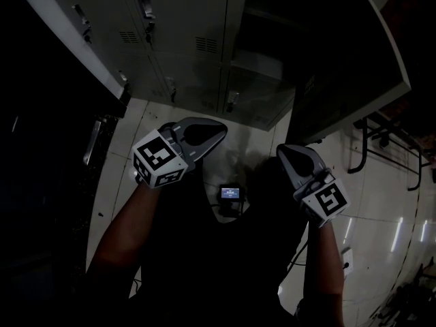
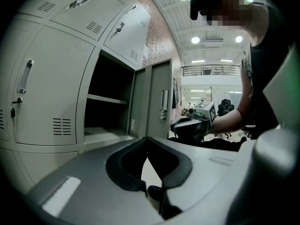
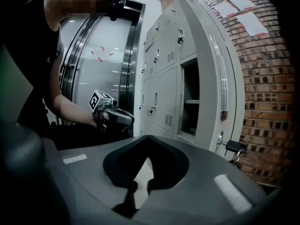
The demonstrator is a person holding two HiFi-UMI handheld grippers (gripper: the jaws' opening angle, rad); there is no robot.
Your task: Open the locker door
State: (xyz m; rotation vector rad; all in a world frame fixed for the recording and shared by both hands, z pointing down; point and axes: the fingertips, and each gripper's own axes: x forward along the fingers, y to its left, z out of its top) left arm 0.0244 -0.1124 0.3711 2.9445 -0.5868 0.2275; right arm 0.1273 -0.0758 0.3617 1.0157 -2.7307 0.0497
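The grey locker bank point(image 1: 184, 39) stands ahead of me. One door point(image 1: 354, 60) is swung wide open, and its compartment point(image 2: 107, 108) shows a bare shelf inside. From the right gripper view the same door point(image 3: 219, 78) stands edge-on, with keys point(image 3: 233, 147) hanging from its lock. My left gripper point(image 1: 219, 132) hangs in front of the lockers, shut and holding nothing. My right gripper point(image 1: 281, 150) is beside the open door's lower edge, also shut and holding nothing. Neither touches the locker. Each gripper shows in the other's view: right gripper point(image 2: 193, 123), left gripper point(image 3: 112, 116).
Closed locker doors with handles point(image 2: 24, 76) flank the open compartment. A brick wall point(image 3: 265, 88) stands beside the open door. Dark metal furniture legs point(image 1: 371, 145) stand on the pale tiled floor point(image 1: 381, 210) to the right. A small lit screen point(image 1: 230, 193) sits below my grippers.
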